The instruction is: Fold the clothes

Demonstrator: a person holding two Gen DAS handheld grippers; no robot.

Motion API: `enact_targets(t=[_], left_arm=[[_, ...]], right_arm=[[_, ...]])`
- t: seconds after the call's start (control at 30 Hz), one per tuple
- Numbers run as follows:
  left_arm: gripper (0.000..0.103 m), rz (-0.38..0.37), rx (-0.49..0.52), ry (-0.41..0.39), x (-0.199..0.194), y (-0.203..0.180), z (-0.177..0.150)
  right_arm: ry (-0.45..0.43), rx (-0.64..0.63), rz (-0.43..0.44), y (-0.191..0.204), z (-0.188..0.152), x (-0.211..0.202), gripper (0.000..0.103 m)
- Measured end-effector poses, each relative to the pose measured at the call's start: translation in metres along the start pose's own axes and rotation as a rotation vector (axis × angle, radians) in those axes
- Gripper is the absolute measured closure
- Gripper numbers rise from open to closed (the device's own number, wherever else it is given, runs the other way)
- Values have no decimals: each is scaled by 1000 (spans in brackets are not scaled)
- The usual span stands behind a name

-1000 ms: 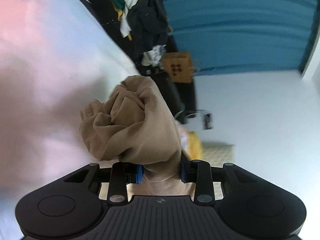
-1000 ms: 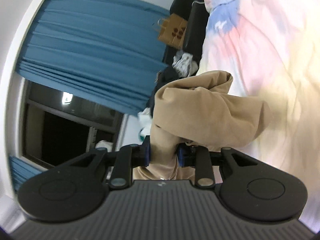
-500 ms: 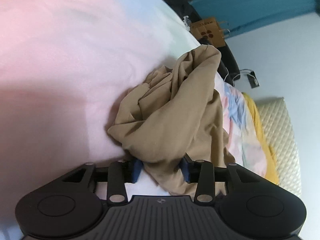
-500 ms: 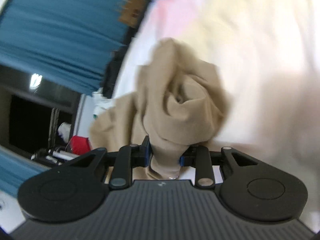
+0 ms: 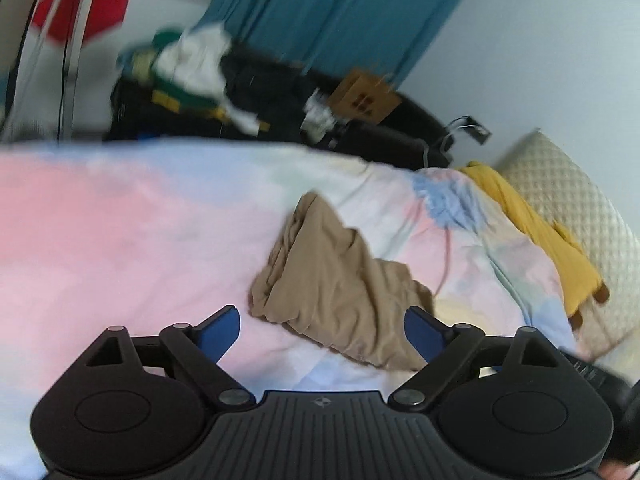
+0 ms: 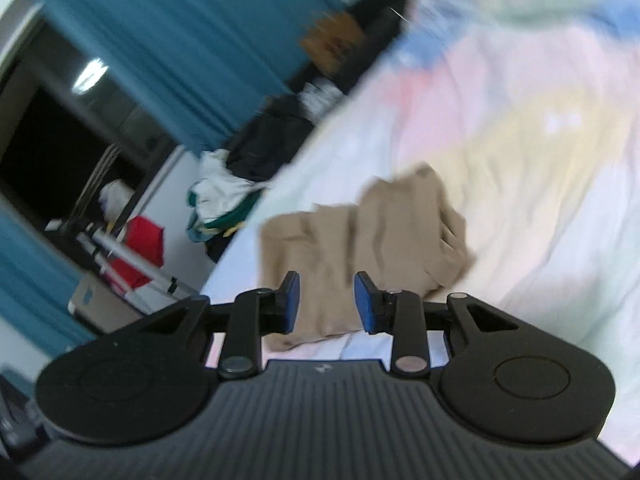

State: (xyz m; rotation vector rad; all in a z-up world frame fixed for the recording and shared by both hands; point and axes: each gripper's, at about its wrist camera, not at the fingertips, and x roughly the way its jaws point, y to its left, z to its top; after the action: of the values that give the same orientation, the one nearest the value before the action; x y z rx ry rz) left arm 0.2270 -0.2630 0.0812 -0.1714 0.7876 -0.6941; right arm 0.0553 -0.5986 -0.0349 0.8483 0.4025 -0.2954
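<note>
A tan garment (image 5: 340,284) lies crumpled on the pastel bedspread (image 5: 120,240). My left gripper (image 5: 322,332) hangs just above its near edge, fingers spread wide and open, holding nothing. In the right wrist view the same tan garment (image 6: 368,232) rests loosely bunched on the bedspread (image 6: 540,160). My right gripper (image 6: 327,307) is open over the near hem, its blue pads apart with cloth seen between them but not pinched. Both views are motion-blurred.
A pile of mixed clothes (image 5: 208,80) and a brown paper bag (image 5: 364,98) sit beyond the bed by a teal curtain (image 5: 340,12). A yellow cloth (image 5: 536,232) and a quilted pillow (image 5: 576,208) lie at the right. A red item (image 6: 140,248) stands by the window.
Both grippers have let go of the tan garment and opened. The garment has dropped onto the bedspread, and both grippers have pulled back from it.
</note>
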Motion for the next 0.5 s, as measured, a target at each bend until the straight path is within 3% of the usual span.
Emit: enact_targets(t=[0.07,0.13,0.2,0.5], left_arm=[[9,1,61,-30,-37,-15,-5],[7,7,115,-58,-70,-27,-13],[0,19,161,-91,-100,-37,-24],[0,84,280,-238,-195,-54,-76]], right_arm=[[-30,-85,12,23,-3,-31,56],[-53,-148,19,39,-13,-56,33],[-70,-188,28,49,-23,-73,24],[-148,-368,71,94,-69,-150,25]])
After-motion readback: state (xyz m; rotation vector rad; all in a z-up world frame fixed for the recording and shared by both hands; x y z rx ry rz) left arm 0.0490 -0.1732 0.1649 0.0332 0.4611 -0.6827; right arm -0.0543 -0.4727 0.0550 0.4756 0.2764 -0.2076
